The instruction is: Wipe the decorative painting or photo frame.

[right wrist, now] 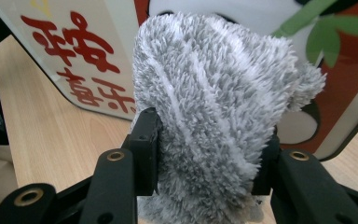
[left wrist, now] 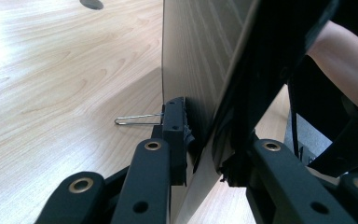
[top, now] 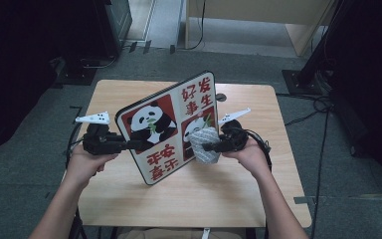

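Wood-grain surface — a pale square top — stands on a grey carpeted floor, with dark equipment in shadow to the left and right and a light wooden desk at the far end of the room. Black cables trail over the floor on the right, beside a dark stand base. A small dark round hole sits near the far edge of the surface.

Over the middle of the surface a flat board is held tilted on edge, its printed side toward the person: pandas on red panels and red characters on white ones. The left gripper pinches the board's left edge; in the left gripper view its jaws close on either side of the panel, the plain wood-look back toward the surface. A thin wire clip lies on the surface just behind the left jaw.

The right gripper is clamped on a fluffy grey cloth, which presses against the lower right part of the board's printed side. In the right gripper view the cloth bulges up between the two jaws and covers part of the panda picture — the board stands directly behind it.
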Available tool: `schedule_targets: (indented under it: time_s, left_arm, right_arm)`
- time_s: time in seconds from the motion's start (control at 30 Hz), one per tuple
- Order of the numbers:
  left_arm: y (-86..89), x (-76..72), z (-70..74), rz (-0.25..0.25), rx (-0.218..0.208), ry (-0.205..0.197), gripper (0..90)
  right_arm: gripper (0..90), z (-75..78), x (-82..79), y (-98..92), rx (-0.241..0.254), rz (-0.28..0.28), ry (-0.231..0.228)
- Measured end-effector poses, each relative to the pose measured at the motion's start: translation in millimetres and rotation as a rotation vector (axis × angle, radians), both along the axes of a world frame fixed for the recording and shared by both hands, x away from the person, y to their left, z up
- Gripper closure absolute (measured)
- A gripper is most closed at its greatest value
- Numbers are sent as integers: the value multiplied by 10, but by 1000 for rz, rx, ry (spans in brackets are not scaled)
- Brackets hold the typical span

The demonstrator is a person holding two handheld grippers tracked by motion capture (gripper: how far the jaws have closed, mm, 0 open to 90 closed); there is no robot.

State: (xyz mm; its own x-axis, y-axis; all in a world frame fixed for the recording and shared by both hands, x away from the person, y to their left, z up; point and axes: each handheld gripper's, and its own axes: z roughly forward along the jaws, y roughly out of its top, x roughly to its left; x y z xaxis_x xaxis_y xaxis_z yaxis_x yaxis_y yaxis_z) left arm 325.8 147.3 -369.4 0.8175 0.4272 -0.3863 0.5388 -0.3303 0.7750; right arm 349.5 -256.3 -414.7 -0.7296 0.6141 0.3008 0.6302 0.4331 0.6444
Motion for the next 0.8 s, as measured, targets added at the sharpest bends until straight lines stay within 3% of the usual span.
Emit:
schedule_targets:
  time_s: [0.8]
  left_arm:
    - [-1,-4,-2,-4,-2,-3,751]
  right_arm:
    - [569,-380,-30,-7,-38,0,115]
